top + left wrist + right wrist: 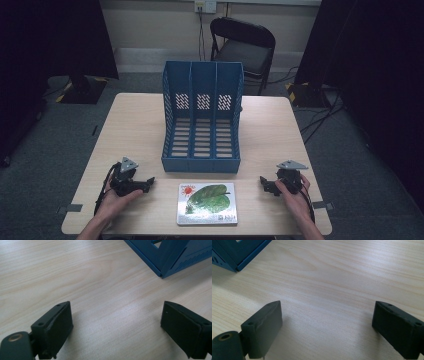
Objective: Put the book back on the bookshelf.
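Tools, the left tool (149, 182) and right tool (263, 182), lay jaws apart and empty on the pale wooden counter (135, 125) beside the flat green-leaf picture book (207, 203), so gripping it for the blue three-slot plastic file rack (202, 120) seemed next.

File rack (202, 120): middle of worktop (135, 130).
Book (207, 203): just near of rack.
Tongs: left (150, 182) and right (262, 182) of book.
Chair (245, 47): far behind.

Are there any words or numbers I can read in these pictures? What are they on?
Book on the table: its cover has a green leaf picture and some small print near the bottom right corner, too small and blurred to read.
Blue file rack: no words or numbers to be seen.
Left gripper and right gripper: no labels to be seen.
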Available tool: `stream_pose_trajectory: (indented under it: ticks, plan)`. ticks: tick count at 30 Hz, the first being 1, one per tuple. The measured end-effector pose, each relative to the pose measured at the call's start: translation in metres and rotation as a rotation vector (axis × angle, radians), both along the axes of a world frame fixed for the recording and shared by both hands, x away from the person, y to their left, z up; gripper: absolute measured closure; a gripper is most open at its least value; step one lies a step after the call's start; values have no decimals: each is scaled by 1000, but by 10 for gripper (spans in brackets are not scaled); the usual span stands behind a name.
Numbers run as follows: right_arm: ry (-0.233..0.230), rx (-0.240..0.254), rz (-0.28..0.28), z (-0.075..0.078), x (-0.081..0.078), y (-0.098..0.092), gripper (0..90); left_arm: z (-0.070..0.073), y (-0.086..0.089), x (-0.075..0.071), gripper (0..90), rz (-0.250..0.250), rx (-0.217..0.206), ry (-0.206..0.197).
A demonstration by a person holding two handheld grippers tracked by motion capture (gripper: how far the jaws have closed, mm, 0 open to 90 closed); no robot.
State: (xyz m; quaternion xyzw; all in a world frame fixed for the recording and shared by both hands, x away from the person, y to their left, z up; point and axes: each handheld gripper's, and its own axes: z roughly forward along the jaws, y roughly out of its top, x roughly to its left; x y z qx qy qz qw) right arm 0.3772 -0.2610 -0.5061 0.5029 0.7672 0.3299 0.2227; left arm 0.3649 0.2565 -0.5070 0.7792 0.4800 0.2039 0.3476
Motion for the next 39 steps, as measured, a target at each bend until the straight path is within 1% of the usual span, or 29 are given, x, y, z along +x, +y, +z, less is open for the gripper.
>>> stream_pose_trajectory:
  ticks: [1, 5, 6, 9, 10, 13, 14, 15, 19, 23, 27, 35, 39]
  plan:
    - [0, 0, 0, 0, 0, 0, 84, 0, 0, 0, 95, -4, 8, 3]
    - [0, 0, 0, 0, 0, 0, 84, 0, 0, 1, 92, 1, 2, 1]
    - [0, -1, 0, 0, 0, 0, 84, 0, -1, 1, 90, 6, 7, 3]
    - [0, 0, 0, 0, 0, 0, 83, 0, -3, 1, 85, 18, 2, 2]
    - [-1, -1, -3, 0, 0, 0, 83, 0, -2, 0, 87, 12, 0, 1]
    - [0, -1, -6, 0, -1, 0, 84, 1, -1, 0, 127, 15, -4, 3]
    - [0, 0, -3, 0, -1, 0, 84, 2, 1, -1, 127, 24, 2, 7]
    - [0, 0, 0, 0, -1, 0, 84, 2, 1, -1, 156, 31, -1, 6]
    - [0, -1, 1, 0, -1, 0, 85, 3, 1, -2, 153, 26, 3, 17]
    - [-1, -1, -1, 0, -1, 0, 85, 2, 2, -2, 148, 18, 5, 8]
    - [-1, -1, 0, 0, -1, 0, 85, 1, 2, -2, 144, 21, 2, -1]
    - [-1, -1, 0, 0, -1, 0, 85, 1, 2, -2, 142, 19, 2, -2]
    - [-1, -2, -1, 0, -1, 0, 86, 2, 2, -2, 170, 28, -2, 8]
